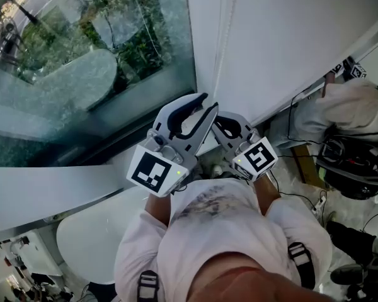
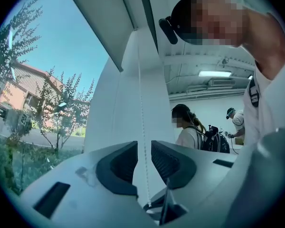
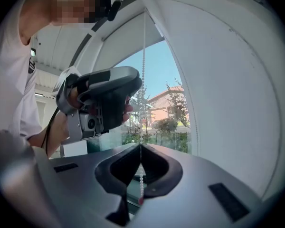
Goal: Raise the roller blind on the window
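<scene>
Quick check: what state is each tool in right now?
Left tool: open, bead chain hanging in the gap between its jaws.
Right tool: shut on the bead chain.

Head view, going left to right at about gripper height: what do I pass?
Window → left gripper → right gripper, shut on the chain → another person in white.

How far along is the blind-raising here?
Done: much of the window glass looks uncovered. In hand: the right gripper is shut on the thin white bead chain; the left gripper is open around it. Left: probably more pulling; how much, I cannot tell.
</scene>
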`<state>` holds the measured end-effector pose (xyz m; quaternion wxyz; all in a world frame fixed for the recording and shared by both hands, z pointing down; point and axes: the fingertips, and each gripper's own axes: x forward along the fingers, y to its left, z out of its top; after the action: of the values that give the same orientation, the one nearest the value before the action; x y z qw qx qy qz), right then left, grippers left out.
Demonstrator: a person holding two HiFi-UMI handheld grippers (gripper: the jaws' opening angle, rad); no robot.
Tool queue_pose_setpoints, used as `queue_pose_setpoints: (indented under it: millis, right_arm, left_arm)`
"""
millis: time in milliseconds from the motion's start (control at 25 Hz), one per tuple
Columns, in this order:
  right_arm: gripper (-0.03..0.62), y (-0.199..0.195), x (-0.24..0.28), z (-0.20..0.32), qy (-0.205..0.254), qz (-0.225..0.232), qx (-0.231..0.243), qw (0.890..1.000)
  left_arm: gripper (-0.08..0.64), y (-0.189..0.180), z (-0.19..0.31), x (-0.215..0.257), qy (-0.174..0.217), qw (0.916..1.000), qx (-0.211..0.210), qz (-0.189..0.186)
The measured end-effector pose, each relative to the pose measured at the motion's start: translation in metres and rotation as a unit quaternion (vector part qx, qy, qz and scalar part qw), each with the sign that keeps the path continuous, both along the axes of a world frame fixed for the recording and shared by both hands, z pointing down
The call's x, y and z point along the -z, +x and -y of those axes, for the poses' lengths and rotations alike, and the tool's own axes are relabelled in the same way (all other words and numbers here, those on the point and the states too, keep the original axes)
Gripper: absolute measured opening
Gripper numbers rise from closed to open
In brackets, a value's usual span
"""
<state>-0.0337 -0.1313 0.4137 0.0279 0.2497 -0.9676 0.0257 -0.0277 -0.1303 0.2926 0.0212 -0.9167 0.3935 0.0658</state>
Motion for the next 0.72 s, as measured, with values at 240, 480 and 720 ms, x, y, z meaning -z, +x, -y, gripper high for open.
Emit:
queue_pose_setpoints:
  millis: [240,480,720]
  right_arm:
    - [0.061,-0.003,0.0,-0.002,0.002,-0.001,0.003,1.0]
    - [0.062,-0.007,0.001,-0.006,0.005,-0.003,0.006,1.0]
    - [0.061,-0.006,0.003,-0.01,0.007,-0.003,0.008,1.0]
  left_arm:
    - [0.078,0.005,0.009,0.032,0.032,0.9994,-0.003,-0.008]
    - [0.077,0.005,0.014,0.05,0.048,0.9985,0.002,-0.026]
    - [0.018,0.01,0.012,0.056,0.05,0.9983,0.003,-0.028]
